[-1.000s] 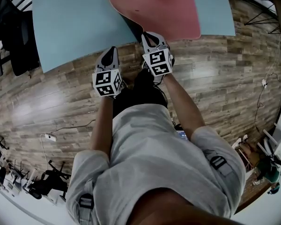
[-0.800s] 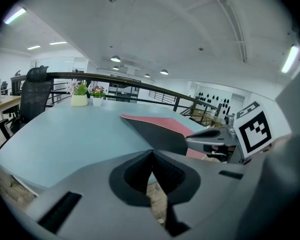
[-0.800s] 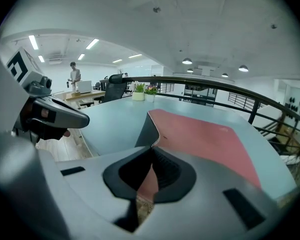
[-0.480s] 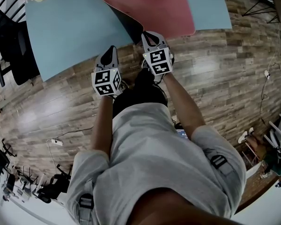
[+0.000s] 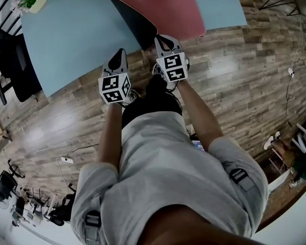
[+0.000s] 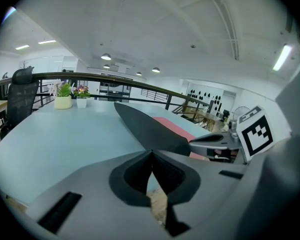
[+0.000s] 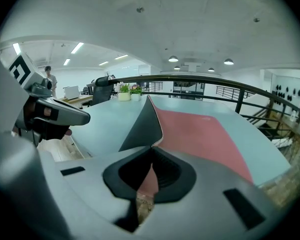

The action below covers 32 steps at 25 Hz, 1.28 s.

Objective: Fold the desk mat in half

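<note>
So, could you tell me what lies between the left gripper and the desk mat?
Nothing but bare tabletop separates the left gripper from the desk mat, as the left gripper view shows.

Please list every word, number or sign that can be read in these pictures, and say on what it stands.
No readable text.
The left cube and right cube bear only black-and-white square patterns.
A faint mark on the mat is too small to read.

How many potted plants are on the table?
2, side by side at the table's far corner: green plant in a cream pot, flowers in a white pot. Others could be hidden.
</note>
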Tool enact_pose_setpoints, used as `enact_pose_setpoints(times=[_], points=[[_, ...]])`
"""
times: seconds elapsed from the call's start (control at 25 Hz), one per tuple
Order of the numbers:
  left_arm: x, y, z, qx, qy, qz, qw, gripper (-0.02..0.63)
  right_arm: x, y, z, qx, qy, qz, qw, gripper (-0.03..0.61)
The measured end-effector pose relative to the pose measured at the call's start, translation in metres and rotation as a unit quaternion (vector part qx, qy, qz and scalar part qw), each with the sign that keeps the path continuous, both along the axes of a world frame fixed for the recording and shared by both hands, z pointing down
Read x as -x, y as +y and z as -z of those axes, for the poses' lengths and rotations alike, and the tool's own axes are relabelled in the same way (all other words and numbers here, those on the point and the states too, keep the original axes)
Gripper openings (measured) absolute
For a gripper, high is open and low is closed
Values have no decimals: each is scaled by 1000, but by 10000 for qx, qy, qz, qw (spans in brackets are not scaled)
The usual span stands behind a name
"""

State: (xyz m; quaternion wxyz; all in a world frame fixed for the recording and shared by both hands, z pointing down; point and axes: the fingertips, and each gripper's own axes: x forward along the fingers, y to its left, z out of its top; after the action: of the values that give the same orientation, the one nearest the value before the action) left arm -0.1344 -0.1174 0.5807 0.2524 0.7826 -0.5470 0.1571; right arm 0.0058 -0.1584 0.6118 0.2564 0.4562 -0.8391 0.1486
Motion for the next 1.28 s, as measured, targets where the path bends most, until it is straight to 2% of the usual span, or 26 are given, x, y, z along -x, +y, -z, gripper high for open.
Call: enact_pose_setpoints(times=[0.68, 1.28], points=[[-51, -21, -2, 3, 3, -422, 9991, 12, -54, 0, -14, 195, -152, -507, 9984, 18], [-91, -28, -8, 67, -34, -630, 9980, 12, -107, 4, -38, 574, -314, -954, 9933, 18]])
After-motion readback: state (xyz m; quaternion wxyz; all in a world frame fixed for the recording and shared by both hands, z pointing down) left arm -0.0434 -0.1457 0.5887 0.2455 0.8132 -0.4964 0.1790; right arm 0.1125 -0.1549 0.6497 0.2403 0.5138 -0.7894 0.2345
